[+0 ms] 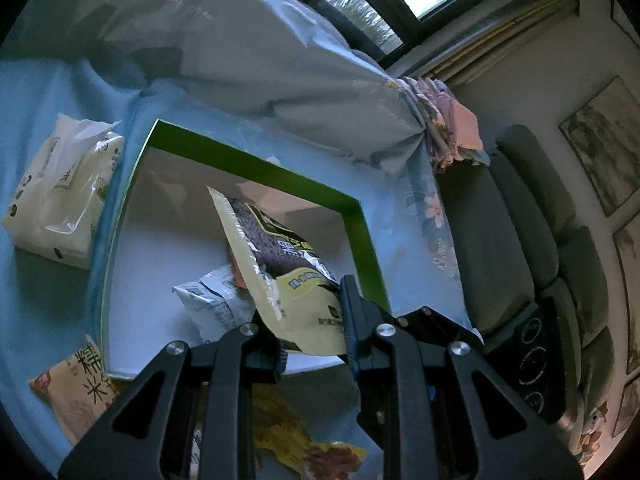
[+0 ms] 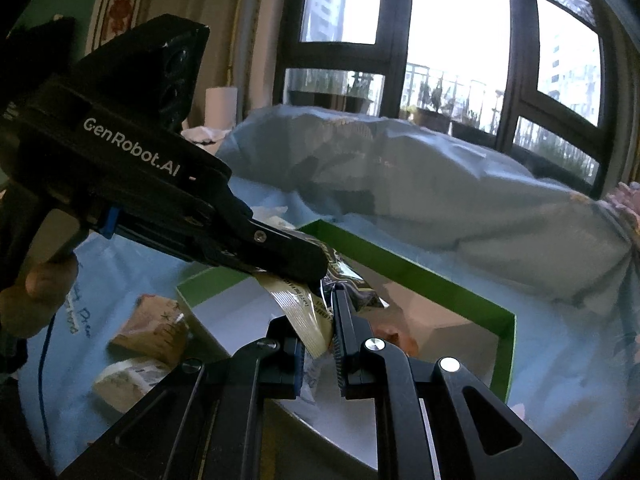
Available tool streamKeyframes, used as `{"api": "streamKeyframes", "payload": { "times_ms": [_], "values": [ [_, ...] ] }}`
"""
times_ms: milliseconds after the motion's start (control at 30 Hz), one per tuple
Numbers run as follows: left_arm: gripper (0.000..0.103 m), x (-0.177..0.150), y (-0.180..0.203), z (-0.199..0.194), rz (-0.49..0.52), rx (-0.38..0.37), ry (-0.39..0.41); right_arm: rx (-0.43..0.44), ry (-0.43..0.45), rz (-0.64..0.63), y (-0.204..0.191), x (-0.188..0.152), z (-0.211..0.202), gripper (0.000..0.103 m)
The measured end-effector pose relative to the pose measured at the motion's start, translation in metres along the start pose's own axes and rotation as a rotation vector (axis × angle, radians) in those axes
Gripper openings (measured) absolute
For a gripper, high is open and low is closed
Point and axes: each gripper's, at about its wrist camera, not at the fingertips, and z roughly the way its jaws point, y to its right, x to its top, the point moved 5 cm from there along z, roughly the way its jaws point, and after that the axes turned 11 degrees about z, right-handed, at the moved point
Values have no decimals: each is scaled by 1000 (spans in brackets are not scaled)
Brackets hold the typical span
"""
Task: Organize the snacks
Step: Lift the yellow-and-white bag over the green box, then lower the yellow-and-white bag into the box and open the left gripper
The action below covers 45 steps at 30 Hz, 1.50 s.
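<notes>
Left tool [image 1: 316, 344] clamped tight on the lower corner of the pale yellow snack pouch [image 1: 272, 256], with its dark grain picture, held tilted over the green-rimmed box [image 1: 256, 168]. Right tool [image 2: 318, 344] also closed on that pouch, gripping its ribbed sealed edge [image 2: 300, 316], just beside the left tool's tip [image 2: 304, 256], above the box's near corner. Inside the box, under the pouch: a white snack packet [image 1: 212, 304] on the white floor, plus something orange, too hidden to identify. Left of the box, on the blue bedsheet [image 1: 44, 288]: a white tissue pack [image 1: 60, 196]. Nearer than the box, on the same sheet: a beige rice-snack bag [image 1: 76, 384] and a yellow bag [image 1: 296, 436], partly hidden behind the left tool. Beyond the box: a rumpled light-blue duvet [image 1: 260, 52]. Right of the box, off the bed: a grey sofa [image 1: 508, 240]. A person's fingers [image 2: 44, 280] wrapped round the left tool's handle.
</notes>
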Motion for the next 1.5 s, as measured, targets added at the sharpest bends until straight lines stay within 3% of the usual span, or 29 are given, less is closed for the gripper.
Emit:
{"api": "streamKeyframes", "payload": {
  "times_ms": [600,1500],
  "values": [
    [24,-2,-9,16,16,66,-26,-9,-64,9,4,-8,19,13],
    [24,-5,-14,21,9,81,-48,-10,-96,15,6,-10,28,13]
  ]
}}
